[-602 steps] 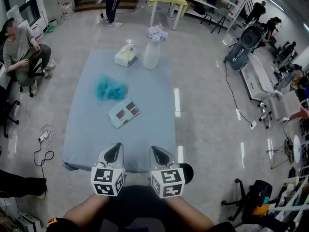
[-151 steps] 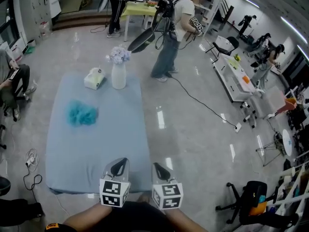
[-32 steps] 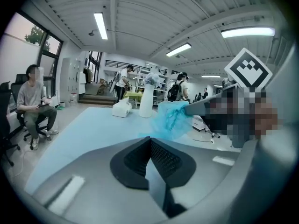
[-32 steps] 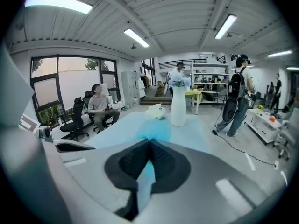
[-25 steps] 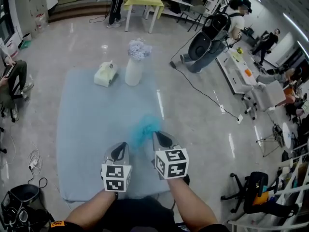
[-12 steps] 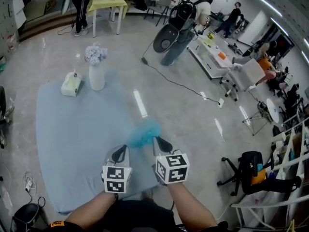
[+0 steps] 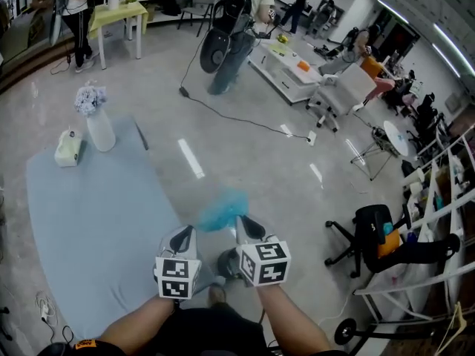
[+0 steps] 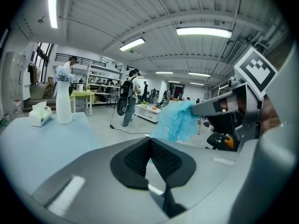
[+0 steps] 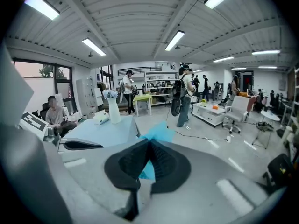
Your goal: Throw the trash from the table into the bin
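Roughly midway, by my reading: the right gripper (image 7: 241,225) has its jaws clamped on the teal wad of trash (image 7: 223,208), which hangs just off the table's (image 7: 89,213) long edge, over the floor. The left gripper (image 7: 182,236) sits beside that same edge, jaws together on nothing. At the table's far end stand only a vase (image 7: 100,128) and a tissue box (image 7: 67,148) (neither looks like trash). What is left is the bin, which no view shows, and the drop.
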Demonstrator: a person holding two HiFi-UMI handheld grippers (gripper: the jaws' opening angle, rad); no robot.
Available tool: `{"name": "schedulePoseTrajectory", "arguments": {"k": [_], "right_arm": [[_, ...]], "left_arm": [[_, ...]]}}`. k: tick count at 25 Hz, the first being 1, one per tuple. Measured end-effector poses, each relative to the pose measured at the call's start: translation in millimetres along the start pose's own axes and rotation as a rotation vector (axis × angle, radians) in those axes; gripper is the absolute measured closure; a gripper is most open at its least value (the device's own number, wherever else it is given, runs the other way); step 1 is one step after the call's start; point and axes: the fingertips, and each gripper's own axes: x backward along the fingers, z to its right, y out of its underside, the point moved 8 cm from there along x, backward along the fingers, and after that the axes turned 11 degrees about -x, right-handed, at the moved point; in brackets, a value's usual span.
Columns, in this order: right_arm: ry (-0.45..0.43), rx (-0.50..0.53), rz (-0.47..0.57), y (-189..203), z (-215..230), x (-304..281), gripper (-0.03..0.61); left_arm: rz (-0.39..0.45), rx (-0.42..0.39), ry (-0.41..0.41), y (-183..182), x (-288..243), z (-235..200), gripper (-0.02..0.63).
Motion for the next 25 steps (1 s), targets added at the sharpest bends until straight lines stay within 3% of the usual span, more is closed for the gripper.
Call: {"name": "schedulePoseTrajectory", "arguments": {"k": [10, 25], "right_arm": [[0.115, -0.085, -0.006, 27, 80, 39, 0.575], [0.188, -0.146, -0.107, 89, 159, 58, 0.575]], "left_arm": [[-0.018, -0.042, 0.137, -9, -39, 71, 0.606], [-0.065, -0.047, 0.198, 3, -82, 134, 0.606]]}}
